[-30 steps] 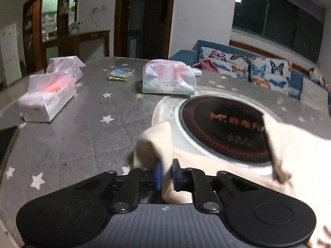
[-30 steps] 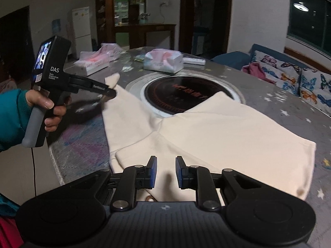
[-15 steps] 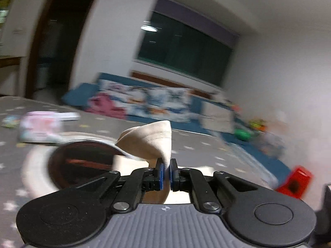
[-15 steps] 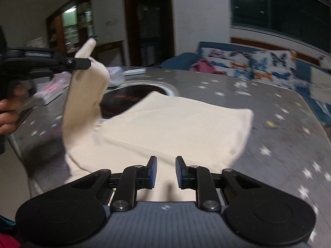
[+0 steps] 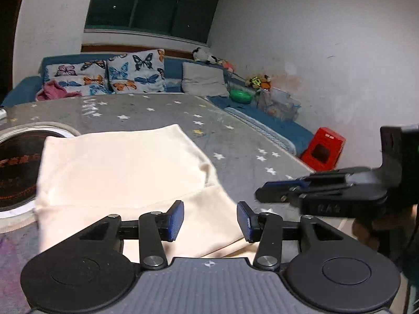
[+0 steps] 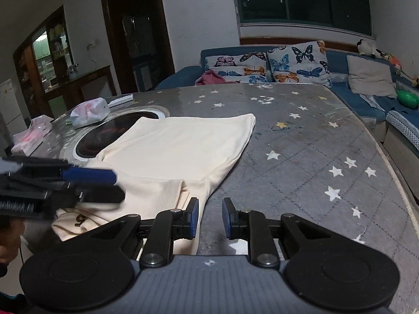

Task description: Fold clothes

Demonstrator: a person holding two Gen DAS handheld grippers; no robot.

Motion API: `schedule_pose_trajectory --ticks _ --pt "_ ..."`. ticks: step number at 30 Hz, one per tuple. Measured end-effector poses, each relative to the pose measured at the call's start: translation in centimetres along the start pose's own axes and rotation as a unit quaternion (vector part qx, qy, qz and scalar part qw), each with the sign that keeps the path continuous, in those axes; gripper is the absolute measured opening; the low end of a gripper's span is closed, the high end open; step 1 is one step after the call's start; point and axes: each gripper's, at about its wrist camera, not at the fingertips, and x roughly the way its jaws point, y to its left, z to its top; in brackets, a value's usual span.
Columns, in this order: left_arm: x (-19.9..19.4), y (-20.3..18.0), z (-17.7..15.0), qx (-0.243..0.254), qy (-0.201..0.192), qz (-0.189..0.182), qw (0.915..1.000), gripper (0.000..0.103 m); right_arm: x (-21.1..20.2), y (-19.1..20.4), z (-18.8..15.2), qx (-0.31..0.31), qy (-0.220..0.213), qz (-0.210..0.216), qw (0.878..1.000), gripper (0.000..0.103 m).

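cloth, cream and already folded over on itself, lay flat on the star-printed worktop (image 6: 301, 157) just ahead of both your grippers. your left gripper (image 5: 210, 219) had just been opening: its blue pads stood spread with nothing pinched between them, the near flap of the cream garment (image 5: 123, 172) lying loose under and beyond the gap. off to that gripper's right, your right gripper (image 5: 277, 192) reached in from the side, blurred, over bare worktop just past the garment's edge. from the right wrist view, the right gripper (image 6: 210, 218) had its pads a small way apart and gripped nothing; the garment's (image 6: 178, 151) near corner lay just left of its left pad, bare worktop showing in the gap. your left gripper (image 6: 104, 185) hung to its left over the garment's near edge, where some dark lettering showed on the fabric. beyond the garment, to the left, a round dark hob (image 6: 110, 133) sat set into the worktop, partly covered by the cloth's far corner. tissue packs (image 6: 90, 112) lay farther left, well apart from the garment.
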Motion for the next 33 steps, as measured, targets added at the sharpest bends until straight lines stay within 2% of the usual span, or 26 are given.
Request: schedule_pose_trajectory --ticks 5,8,12,14,17,20,25,26,27,28,30,33 --pt "-1.5 3.3 -0.7 -0.012 -0.007 0.053 0.9985 0.048 1.0 1.3 0.4 -0.012 0.002 0.021 1.0 0.019" --pt "-1.7 5.8 -1.2 -0.028 0.001 0.095 0.995 0.046 2.3 2.1 0.6 -0.022 0.009 0.029 0.999 0.019" --pt "-2.1 7.9 -1.8 -0.044 0.009 0.13 0.9905 0.046 4.2 2.8 0.7 -0.032 0.019 0.031 0.999 0.019" --pt "-2.2 8.8 -2.1 -0.052 0.015 0.139 0.9888 0.046 5.1 2.9 0.7 -0.032 0.027 0.03 0.999 0.018" --pt "-2.0 9.8 -2.2 -0.064 0.023 0.151 0.9862 0.044 5.9 3.0 0.6 -0.032 0.039 0.029 0.998 0.01" --pt "-2.3 10.5 -1.6 -0.074 0.019 0.152 0.9854 0.044 5.7 3.6 0.8 -0.05 0.035 0.022 0.998 0.007" --pt "-0.8 11.7 -0.5 -0.094 0.017 0.157 0.983 0.045 5.1 4.2 1.5 -0.065 0.017 0.013 0.998 0.007" --pt "-0.4 12.0 -0.5 -0.1 0.021 0.159 0.982 0.041 5.1 4.2 1.5 -0.067 0.015 0.011 0.998 0.007" --pt "0.0 12.3 -0.5 -0.106 0.025 0.16 0.981 0.033 5.1 4.2 1.6 -0.068 0.014 0.01 0.998 0.007" --pt "0.3 12.7 -0.6 -0.113 0.028 0.158 0.9806 0.02 5.1 4.2 1.6 -0.068 0.014 0.009 0.998 0.007" --pt "0.1 13.0 -0.8 -0.12 0.021 0.155 0.9803 0.014 5.3 4.0 1.6 -0.068 0.016 0.009 0.998 0.007" --pt "-0.6 12.7 -1.2 -0.118 0.009 0.165 0.9793 0.011 5.6 3.8 1.4 -0.069 0.023 0.005 0.997 0.007"
